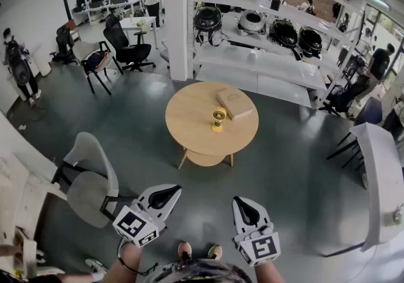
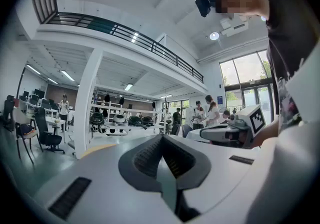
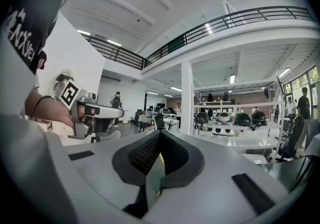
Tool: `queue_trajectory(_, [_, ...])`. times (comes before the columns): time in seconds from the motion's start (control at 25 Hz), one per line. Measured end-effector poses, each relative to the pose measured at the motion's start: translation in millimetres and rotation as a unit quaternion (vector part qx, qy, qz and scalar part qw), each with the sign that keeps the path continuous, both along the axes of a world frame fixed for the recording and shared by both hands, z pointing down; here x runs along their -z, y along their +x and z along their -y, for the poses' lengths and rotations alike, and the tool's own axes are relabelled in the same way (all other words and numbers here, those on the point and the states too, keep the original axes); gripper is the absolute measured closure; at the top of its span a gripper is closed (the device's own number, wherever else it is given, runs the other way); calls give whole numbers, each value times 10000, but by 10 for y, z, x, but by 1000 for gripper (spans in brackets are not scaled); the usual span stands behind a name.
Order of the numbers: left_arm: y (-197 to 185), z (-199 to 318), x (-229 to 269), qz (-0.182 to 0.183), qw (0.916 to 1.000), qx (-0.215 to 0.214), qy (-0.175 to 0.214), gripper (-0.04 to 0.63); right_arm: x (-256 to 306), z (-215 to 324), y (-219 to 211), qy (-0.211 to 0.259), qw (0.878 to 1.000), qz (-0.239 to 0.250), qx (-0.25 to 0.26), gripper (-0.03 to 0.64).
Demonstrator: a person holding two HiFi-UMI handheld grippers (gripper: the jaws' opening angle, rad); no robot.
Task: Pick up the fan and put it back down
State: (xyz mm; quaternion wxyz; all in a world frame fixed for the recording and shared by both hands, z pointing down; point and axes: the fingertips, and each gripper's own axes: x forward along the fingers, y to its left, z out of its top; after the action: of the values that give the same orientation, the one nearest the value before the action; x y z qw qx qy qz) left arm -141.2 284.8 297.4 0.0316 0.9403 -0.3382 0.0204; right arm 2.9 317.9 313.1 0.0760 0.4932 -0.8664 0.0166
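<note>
A small yellow fan [image 1: 218, 118] stands upright near the middle of a round wooden table [image 1: 189, 125]. Both grippers hang low in the head view, well short of the table and apart from the fan. My left gripper [image 1: 165, 194] [image 2: 162, 140] points level with its jaws shut and nothing between them. My right gripper [image 1: 243, 206] [image 3: 159, 138] tilts slightly down, jaws shut and empty. Each gripper view shows the other gripper held beside it: the right gripper [image 2: 235, 130] and the left gripper [image 3: 95, 113]. The fan is not visible in either gripper view.
A flat tan box [image 1: 234, 103] lies on the table just behind the fan. A grey chair [image 1: 88, 177] stands at my left, a white table [image 1: 382, 180] at the right. A white pillar [image 1: 178, 16] and shelves of helmets [image 1: 265, 29] stand beyond; people move in the background.
</note>
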Motion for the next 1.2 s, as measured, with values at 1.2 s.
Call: queue_trajectory(1.2, [14,16,-24,50,10000,-6,-19,578,-9,39,-50,44,9999,68,82,614])
